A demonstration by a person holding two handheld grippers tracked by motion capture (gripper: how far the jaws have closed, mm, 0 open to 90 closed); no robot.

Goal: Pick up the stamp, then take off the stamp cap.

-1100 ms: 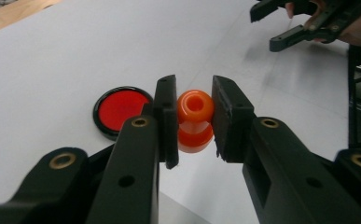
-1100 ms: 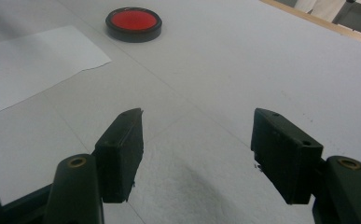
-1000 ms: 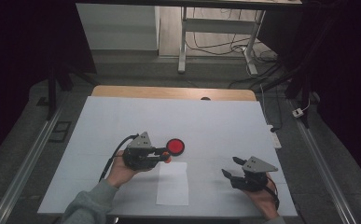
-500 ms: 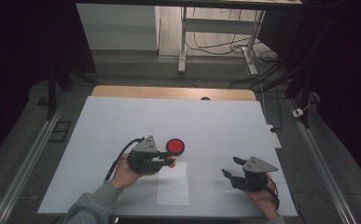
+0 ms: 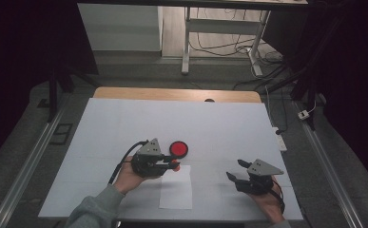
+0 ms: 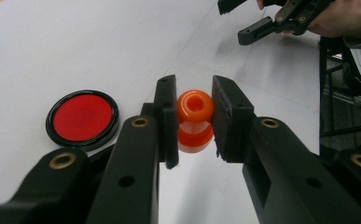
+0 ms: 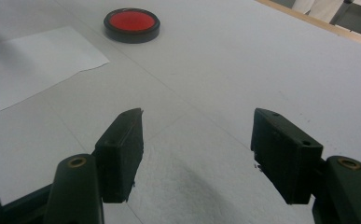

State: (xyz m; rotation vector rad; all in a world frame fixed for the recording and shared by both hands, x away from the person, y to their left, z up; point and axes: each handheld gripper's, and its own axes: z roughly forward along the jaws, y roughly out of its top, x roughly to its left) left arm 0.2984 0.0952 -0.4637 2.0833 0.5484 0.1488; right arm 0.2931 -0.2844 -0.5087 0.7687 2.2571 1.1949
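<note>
My left gripper [image 6: 194, 116] is shut on a small orange knob-shaped piece [image 6: 195, 119], its pads pressing both sides. In the high view the left gripper [image 5: 172, 164] lies near the table's middle front, with the orange piece [image 5: 174, 166] at its tip. A round red disc with a black rim [image 5: 178, 148] [image 6: 82, 116] [image 7: 132, 23] rests on the table just beyond it. A white paper sheet [image 5: 177, 187] [image 7: 24, 60] lies below the left gripper. My right gripper [image 5: 235, 170] [image 7: 197, 140] stands open at the front right, nothing between its jaws.
The table is covered by a large white sheet [image 5: 210, 128] with a wooden edge [image 5: 172, 93] at the back. Metal rails [image 5: 24, 175] run along both sides. A desk frame and cables [image 5: 229, 42] stand on the floor behind.
The left gripper, holding the orange piece, has shifted slightly toward the front and right, closer to the paper. The right gripper has stayed where it was.
</note>
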